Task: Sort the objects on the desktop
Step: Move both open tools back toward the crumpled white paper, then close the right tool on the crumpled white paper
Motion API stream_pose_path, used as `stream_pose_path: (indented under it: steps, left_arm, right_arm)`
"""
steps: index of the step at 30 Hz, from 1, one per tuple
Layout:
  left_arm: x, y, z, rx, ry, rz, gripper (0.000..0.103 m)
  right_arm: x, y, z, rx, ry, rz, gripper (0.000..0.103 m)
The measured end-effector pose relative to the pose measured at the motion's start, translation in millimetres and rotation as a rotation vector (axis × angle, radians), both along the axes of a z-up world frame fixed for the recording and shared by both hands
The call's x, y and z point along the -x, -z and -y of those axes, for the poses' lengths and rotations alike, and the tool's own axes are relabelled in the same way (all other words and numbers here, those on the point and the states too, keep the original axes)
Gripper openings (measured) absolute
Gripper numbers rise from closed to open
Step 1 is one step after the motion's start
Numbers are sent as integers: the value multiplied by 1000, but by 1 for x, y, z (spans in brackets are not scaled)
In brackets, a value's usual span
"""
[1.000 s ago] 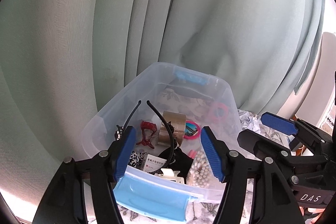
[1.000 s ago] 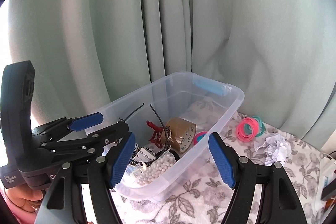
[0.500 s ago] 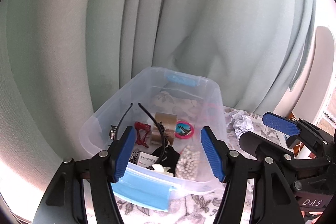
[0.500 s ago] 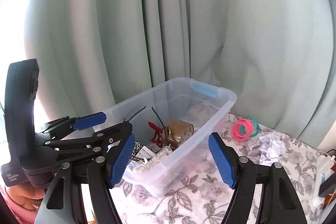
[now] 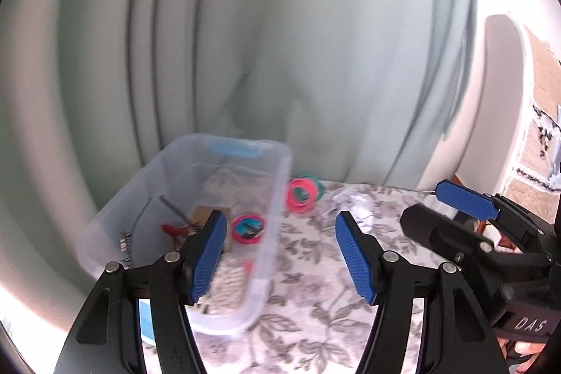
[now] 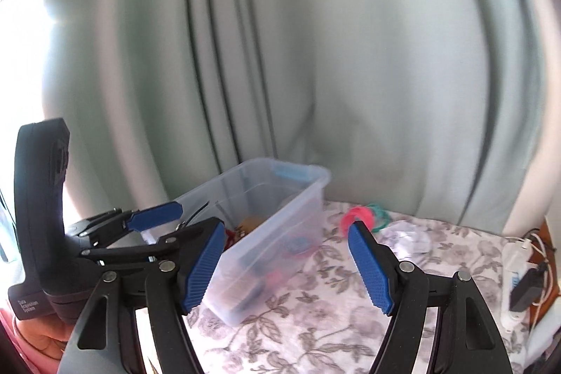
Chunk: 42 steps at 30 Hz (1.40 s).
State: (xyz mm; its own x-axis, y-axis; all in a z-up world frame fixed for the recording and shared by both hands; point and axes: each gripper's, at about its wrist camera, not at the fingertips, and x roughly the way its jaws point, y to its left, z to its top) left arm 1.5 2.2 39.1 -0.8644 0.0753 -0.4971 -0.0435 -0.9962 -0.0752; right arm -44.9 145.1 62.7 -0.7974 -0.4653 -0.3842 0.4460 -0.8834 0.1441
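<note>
The box (image 5: 273,198) is made of clear plastic, with a light blue handle (image 5: 235,149). The cloth (image 6: 315,332) on the table is printed with grey flowers on white. The hair ties (image 5: 301,195) are coloured pink and green. Blue ribbed pads (image 6: 368,269) are carried on black grippers. The curtain (image 6: 315,58) is pale green. A red clip (image 5: 175,229), perhaps, is blurred.

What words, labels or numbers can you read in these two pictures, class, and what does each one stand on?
"DAS": white letters on the black body of the right tool, seen in the left wrist view.
"Data Acquisition System": small white print on the black handle of the left tool, seen in the right wrist view.
Blue marking on the white power strip: too blurred to read.
Items inside the clear plastic storage box: too blurred to show any print.
</note>
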Motion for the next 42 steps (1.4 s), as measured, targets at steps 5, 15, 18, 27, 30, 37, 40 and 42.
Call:
stream_pose_path:
  steps: [5, 15, 18, 27, 30, 37, 40, 42]
  left_arm:
    - [9, -1, -33, 2, 43, 10, 66]
    - [41, 36, -84, 58, 137, 130, 66]
    - [53, 49, -93, 67, 147, 169, 66]
    - [109, 78, -95, 53, 108, 228, 66]
    - [130, 86, -96, 53, 92, 237, 66]
    - [172, 102, -85, -51, 41, 276, 66]
    - [180, 104, -84, -50, 47, 272, 66]
    - [186, 107, -83, -48, 46, 275, 66]
  right_arm:
    - [-2, 0, -48, 35, 88, -10, 76]
    - [24, 28, -114, 75, 243, 85, 76]
    - [38, 44, -123, 76, 253, 141, 76]
    - [91, 91, -131, 79, 242, 284, 76]
    - [108, 100, -129, 67, 236, 310, 76]
    - [146, 127, -110, 8, 173, 364, 76]
    - [162, 143, -103, -4, 158, 394, 76]
    - [171, 150, -101, 4, 160, 408, 76]
